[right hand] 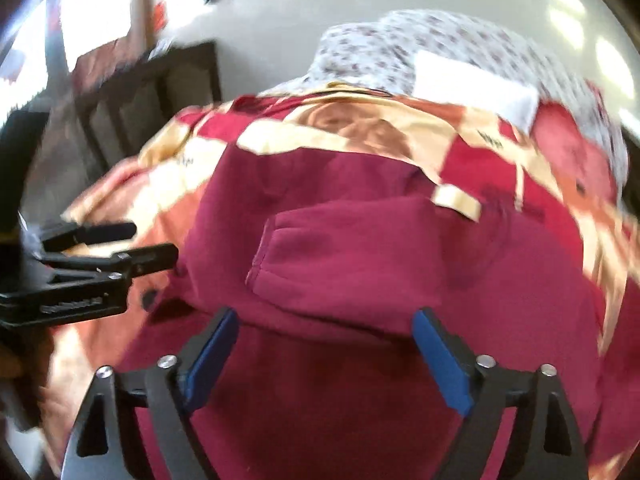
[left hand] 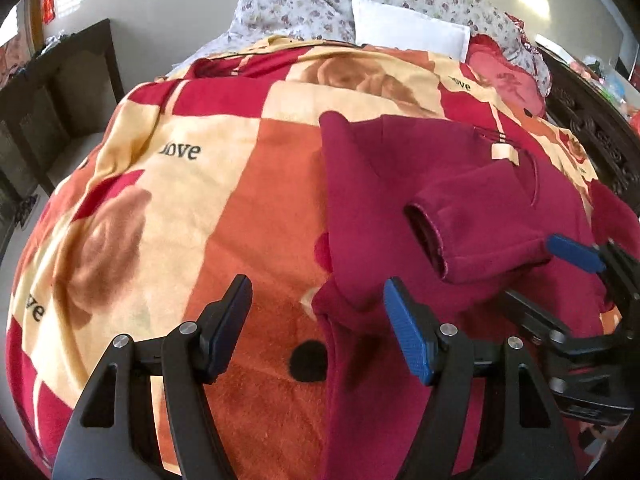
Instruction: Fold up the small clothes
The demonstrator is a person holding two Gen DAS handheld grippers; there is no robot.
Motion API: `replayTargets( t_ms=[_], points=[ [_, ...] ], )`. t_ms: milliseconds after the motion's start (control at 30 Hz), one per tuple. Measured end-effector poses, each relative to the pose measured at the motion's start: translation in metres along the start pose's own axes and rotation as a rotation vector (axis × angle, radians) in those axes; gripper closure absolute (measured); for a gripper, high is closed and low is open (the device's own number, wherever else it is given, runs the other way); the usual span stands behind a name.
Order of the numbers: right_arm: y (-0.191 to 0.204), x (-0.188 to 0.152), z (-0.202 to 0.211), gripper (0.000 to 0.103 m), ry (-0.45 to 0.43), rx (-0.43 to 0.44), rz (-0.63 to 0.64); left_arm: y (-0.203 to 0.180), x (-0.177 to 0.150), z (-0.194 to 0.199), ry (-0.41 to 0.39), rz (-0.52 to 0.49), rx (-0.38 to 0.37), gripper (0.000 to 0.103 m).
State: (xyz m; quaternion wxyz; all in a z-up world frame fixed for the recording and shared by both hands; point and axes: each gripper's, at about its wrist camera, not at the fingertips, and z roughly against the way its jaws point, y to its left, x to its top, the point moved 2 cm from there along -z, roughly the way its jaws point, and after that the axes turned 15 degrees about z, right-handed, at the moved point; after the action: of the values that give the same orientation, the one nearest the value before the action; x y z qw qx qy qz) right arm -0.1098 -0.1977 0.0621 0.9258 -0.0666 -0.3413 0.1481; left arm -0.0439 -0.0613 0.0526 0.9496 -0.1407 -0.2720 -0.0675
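maroon sweatshirt (left hand: 400,208) spread on a rose-patterned blanket (left hand: 224,184), both grippers over it with nothing in them

left gripper (left hand: 318,320) hangs with its jaws apart over the garment's near left edge, blue pads clear of the cloth; right gripper (right hand: 326,344) also stands wide, its jaws just now narrowing a little, fabric below them but not pinched. in the left wrist view the right gripper comes in from the right edge, one blue pad at the folded sleeve (left hand: 480,232). that sleeve lies across the body of the garment, cuff opening toward the left. a cream tag (left hand: 505,154) sits at the neck beyond it. further back, a white pillow (left hand: 412,28) rests on a floral quilt (left hand: 288,8) at the head of the bed; dark wooden furniture (left hand: 68,92) stands to the left.
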Motion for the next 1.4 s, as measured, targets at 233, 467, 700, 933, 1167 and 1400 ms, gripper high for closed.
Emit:
replayTargets(
  t_ms=[233, 467, 700, 933, 1167, 1400],
  points=[
    [-0.004, 0.002, -0.039, 0.026, 0.066, 0.040, 0.027, 0.000, -0.007, -0.021, 0.044, 0.001, 0.031, 0.034],
    [-0.014, -0.002, -0.050, 0.063, 0.016, 0.078, -0.016, -0.002, -0.009, -0.022, 0.059, 0.021, 0.025, 0.034],
    [-0.091, -0.025, 0.015, 0.094, -0.191, 0.191, -0.444, -0.006, -0.003, 0.012, -0.014, 0.051, -0.033, 0.034],
    [-0.176, -0.104, 0.064, 0.094, -0.215, 0.053, -0.783, -0.020, -0.011, 0.029, -0.025, 0.065, -0.128, 0.034],
    [-0.096, -0.059, 0.059, 0.033, -0.176, 0.084, -0.352, -0.023, -0.021, 0.020, 0.016, 0.068, -0.099, 0.034],
    [0.009, -0.018, 0.015, 0.033, -0.117, 0.130, 0.110, -0.005, -0.021, 0.019, 0.014, 0.084, -0.064, 0.034]
  ],
)
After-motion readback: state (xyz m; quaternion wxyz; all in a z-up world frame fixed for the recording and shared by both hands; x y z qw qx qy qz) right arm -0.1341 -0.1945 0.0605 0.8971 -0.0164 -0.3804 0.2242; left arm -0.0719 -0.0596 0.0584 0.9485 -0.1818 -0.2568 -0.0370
